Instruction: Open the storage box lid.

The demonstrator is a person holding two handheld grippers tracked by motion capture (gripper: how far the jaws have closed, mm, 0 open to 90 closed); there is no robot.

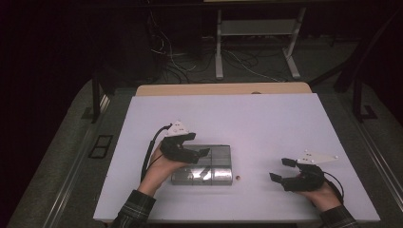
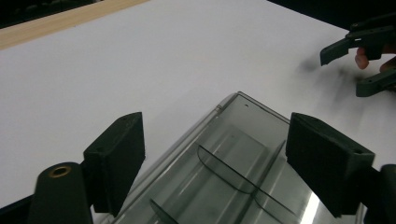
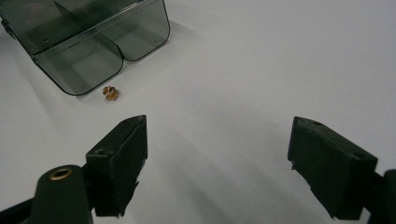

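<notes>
Black jaws on the left gripper stand wide apart over the clear plastic box, and nothing is squeezed between them; the pads hang above the box and do not press on it. Seen from the left gripper view, the box sits right under the jaws, with thin walls inside that split it into little rooms. It lies on the white table, near the front edge, a bit to the person's left. I think the box is light and stiff, but its thin see-through walls look smooth and slippery, and they could crack if squeezed too hard. A good place to hold it would be the outer rim or one of the inner walls, pinched gently so it does not pop out. Just beside the box's near right corner lies a tiny gold bead, like a little flower. It looks very light and hard, and it could roll or flick away, so it needs a soft, careful pinch from both sides. The right gripper rests farther off on the right, its jaws wide apart too and empty, pointing toward the bead.
</notes>
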